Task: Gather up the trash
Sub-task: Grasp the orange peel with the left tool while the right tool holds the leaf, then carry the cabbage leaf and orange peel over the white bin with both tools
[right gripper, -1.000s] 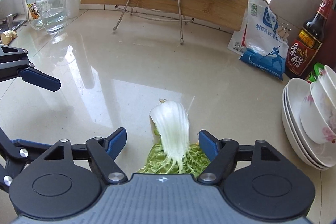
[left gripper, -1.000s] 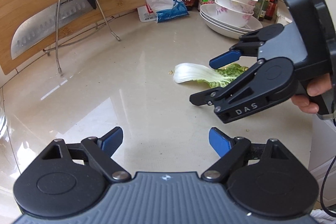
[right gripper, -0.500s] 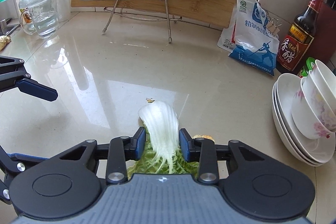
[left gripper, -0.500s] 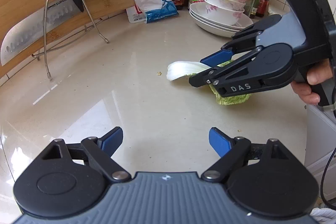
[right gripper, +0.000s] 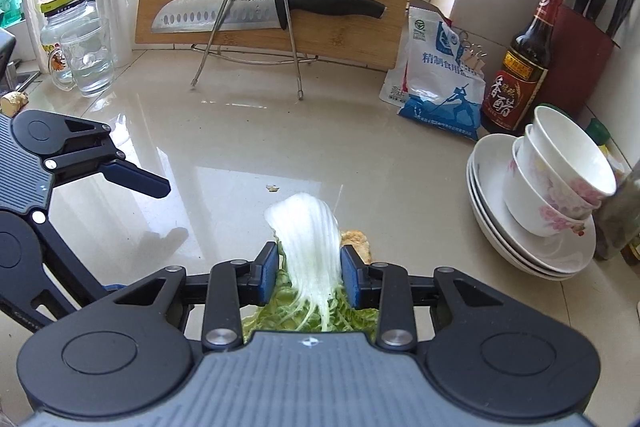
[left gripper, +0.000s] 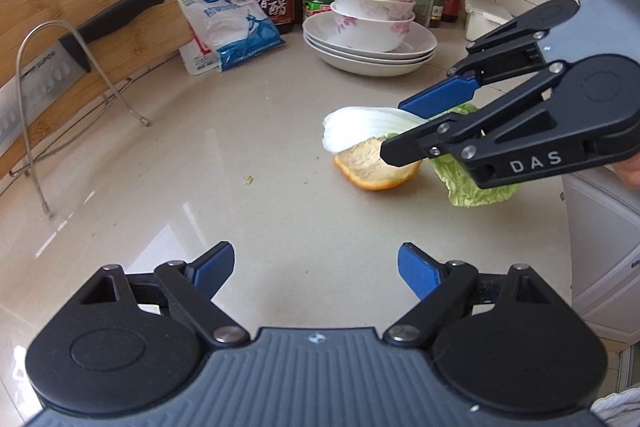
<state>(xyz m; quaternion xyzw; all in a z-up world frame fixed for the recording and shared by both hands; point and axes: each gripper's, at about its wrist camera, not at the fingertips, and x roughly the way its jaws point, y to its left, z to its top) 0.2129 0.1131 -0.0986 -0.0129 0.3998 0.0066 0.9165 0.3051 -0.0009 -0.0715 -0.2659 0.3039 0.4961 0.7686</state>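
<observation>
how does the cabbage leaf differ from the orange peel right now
The cabbage leaf is white and green and clamped in the right hand-held gripper, lifted off the counter. The orange peel is orange with pale pith, smaller, and lies free on the countertop. Both are kitchen scraps.

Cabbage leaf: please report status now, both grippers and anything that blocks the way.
Right gripper shut on cabbage leaf, lifted off counter. Left gripper open, empty. Orange peel lies below the leaf. Path clear.

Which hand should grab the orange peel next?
Left. The left gripper is open and empty, facing the orange peel. The right gripper is already shut on the cabbage leaf.
</observation>
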